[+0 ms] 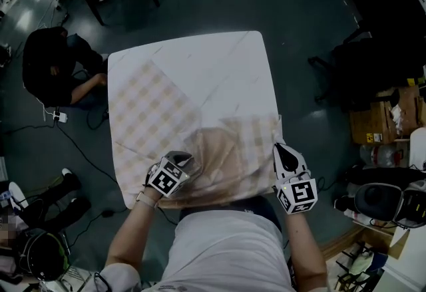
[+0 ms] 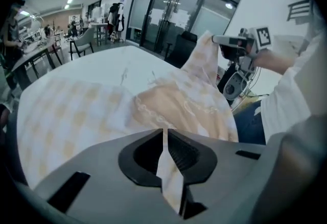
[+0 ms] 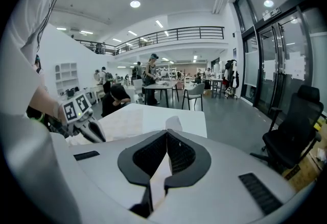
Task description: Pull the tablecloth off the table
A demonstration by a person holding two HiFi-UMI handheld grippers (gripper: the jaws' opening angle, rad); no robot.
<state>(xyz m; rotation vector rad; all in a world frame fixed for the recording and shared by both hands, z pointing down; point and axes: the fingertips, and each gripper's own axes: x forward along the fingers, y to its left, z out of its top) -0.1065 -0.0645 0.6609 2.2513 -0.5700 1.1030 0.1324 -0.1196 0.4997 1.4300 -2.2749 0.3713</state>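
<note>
1. Tablecloth (image 1: 200, 84) lay spread over most of the bench (image 1: 186, 42). It was white toward the far side, with a faint checked pattern on the left part.
2. Its near edge was lifted off and bunched up in a beige, rumpled heap right in front of the person, between the two tools.
3. Left hand-held gripper (image 1: 182, 160) had its jaws pinched together on a strip of that cloth, which ran straight down through the pads. It sat at the near-left of the heap and pointed steeply down.
4. Right hand-held gripper (image 1: 285, 154) was also clamped on a fold of the cloth, over at the bench's near-right corner.
5. Off to the far left a person in dark clothes (image 1: 53, 68) was crouched on the floor (image 1: 299, 4) just beside the bench.
6. Right gripper view also caught a black office chair (image 3: 296, 131), well apart from the bench.
</note>
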